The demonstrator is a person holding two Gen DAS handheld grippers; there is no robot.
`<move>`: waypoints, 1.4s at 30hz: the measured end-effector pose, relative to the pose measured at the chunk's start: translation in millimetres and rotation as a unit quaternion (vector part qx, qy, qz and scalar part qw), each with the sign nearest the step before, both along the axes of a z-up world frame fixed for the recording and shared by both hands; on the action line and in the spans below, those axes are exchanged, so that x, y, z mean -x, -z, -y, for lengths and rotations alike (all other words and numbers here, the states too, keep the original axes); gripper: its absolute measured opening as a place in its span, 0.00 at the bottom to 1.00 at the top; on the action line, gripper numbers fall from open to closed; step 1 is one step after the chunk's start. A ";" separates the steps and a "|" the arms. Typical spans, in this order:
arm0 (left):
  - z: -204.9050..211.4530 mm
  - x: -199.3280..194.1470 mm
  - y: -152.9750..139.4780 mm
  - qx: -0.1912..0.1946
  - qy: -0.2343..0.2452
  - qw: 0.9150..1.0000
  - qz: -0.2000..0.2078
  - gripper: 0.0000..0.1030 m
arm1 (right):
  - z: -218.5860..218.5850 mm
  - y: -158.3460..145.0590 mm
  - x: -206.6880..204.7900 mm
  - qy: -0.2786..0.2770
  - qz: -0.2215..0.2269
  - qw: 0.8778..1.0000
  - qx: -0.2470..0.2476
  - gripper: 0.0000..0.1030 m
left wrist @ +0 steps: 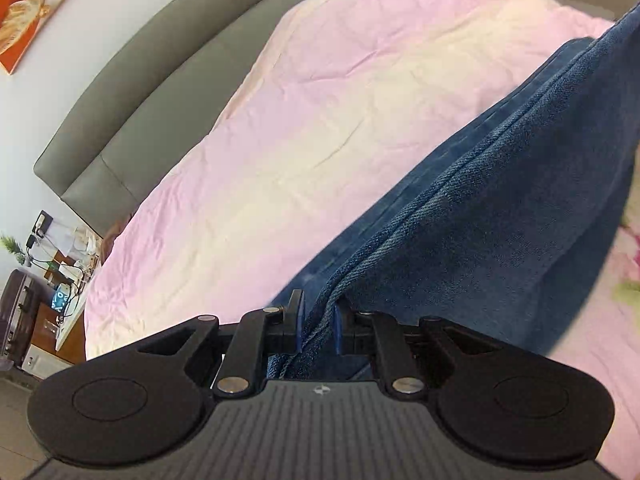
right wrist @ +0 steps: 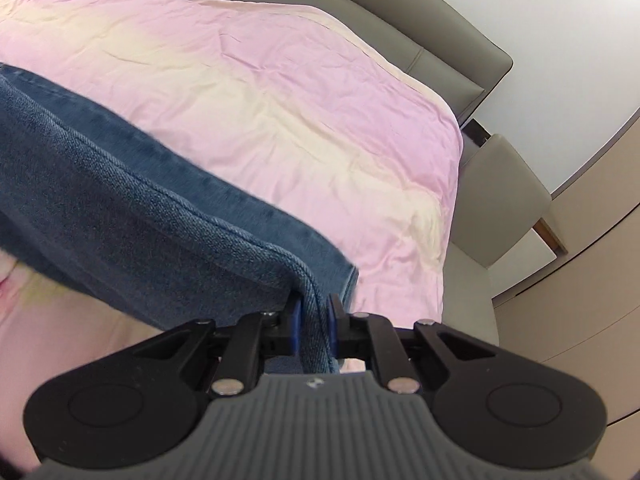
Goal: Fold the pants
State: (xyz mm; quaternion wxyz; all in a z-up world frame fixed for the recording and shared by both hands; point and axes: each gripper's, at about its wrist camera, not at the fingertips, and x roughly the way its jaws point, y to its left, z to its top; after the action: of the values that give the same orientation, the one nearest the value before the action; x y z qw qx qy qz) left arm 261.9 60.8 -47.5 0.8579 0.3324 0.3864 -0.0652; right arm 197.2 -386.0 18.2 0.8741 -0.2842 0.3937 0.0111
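Left gripper (left wrist: 318,330) clamped on seamed edge of blue denim pants (left wrist: 500,216). Right gripper (right wrist: 313,330) clamped on same denim, frame centre-bottom. Pink-cream quilted bedcover (right wrist: 300,120) seen behind.

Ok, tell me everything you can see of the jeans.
The jeans are dark blue denim with a visible twill weave and stitched seams along their folded edges. They are lifted and stretched between the two grippers above a pink and cream bedspread. The left gripper is shut on one bunched edge, the right gripper on another seamed edge. The cloth sags between them in doubled layers. Waistband and pockets are not visible.
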 end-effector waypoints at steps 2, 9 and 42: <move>4.6 -26.8 11.4 -0.011 -0.002 1.000 -0.005 0.15 | -3.8 10.8 -28.0 -0.002 -0.006 1.000 0.009 0.06; 4.7 -97.9 60.2 -0.025 -0.021 0.998 -0.058 0.16 | -10.3 64.5 -128.3 -0.001 -0.044 0.999 0.022 0.06; 1.8 -113.0 92.1 0.027 -0.061 0.994 -0.083 0.42 | 7.1 138.6 -214.9 0.037 -0.102 0.994 -0.009 0.54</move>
State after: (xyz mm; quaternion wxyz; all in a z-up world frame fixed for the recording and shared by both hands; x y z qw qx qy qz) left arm 374.9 59.0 -139.6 0.8342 0.2780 0.4735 -0.0506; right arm 412.2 -393.2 -120.4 0.8316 -0.2590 0.4911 0.0113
